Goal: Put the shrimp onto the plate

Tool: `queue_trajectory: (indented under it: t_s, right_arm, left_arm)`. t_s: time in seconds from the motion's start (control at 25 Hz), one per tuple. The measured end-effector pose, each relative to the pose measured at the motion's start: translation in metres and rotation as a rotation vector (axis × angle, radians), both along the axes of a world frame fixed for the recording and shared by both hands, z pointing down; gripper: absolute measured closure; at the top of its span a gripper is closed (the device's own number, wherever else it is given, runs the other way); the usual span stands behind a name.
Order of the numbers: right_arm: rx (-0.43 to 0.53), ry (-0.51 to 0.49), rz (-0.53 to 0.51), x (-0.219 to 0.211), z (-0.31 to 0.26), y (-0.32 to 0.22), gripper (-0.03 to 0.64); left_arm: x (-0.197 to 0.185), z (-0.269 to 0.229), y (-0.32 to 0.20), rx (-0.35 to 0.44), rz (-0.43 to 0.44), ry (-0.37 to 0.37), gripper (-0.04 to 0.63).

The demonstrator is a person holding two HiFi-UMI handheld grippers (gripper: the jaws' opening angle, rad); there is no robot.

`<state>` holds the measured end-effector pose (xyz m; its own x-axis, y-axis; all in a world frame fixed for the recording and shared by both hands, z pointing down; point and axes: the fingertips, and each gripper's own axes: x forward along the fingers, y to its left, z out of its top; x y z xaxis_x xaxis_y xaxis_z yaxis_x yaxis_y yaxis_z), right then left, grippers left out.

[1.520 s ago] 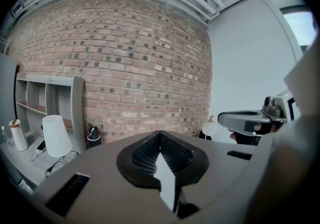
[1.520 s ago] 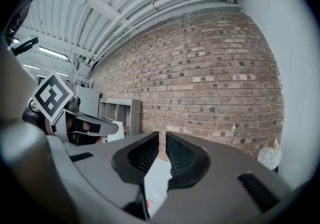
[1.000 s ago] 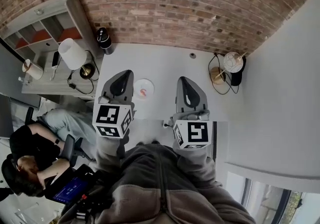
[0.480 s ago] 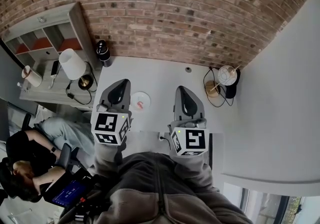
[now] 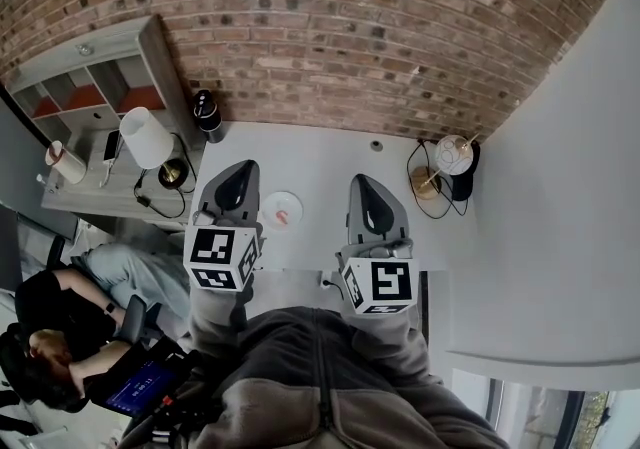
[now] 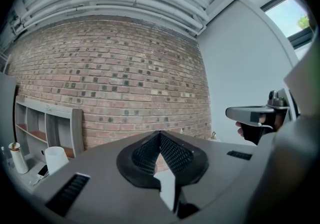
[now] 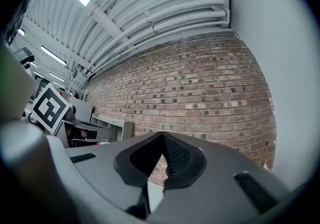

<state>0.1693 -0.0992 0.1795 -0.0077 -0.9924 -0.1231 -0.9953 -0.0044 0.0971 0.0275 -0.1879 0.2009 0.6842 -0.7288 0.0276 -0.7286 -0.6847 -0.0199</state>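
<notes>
Left gripper (image 5: pixel 239 168) and right gripper (image 5: pixel 363 181) hover over the near part of the table (image 5: pixel 330 147), jaws together, empty. Between them, slightly farther, the shrimp (image 5: pixel 286 216) lies on the plate (image 5: pixel 275 201).

I find one white counter (image 5: pixel 330 162), its far edge against the brick wall (image 5: pixel 350 27). I note the following lying directly on it. A small white plate (image 5: pixel 273 201) sits left of centre, towards the near edge. A black bottle (image 5: pixel 207 109) stands upright at the far left corner. A small dark disc (image 5: pixel 376 145) lies near the wall, about mid-width. At the far right corner I record a pale globe (image 5: pixel 452 151) over a wooden base (image 5: pixel 430 181), a black item (image 5: pixel 472 163) touching it, and a black cable (image 5: pixel 413 180) looped beside the base.
</notes>
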Motion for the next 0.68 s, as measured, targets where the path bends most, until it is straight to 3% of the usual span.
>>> queue_trajectory:
  t_s: [0.68]
  right_arm:
    - [-0.001, -0.012, -0.003, 0.0084, 0.0001, -0.0028, 0.617]
  left_arm:
    - [0.0086, -0.0021, -0.0051, -0.010, -0.004, -0.001, 0.591]
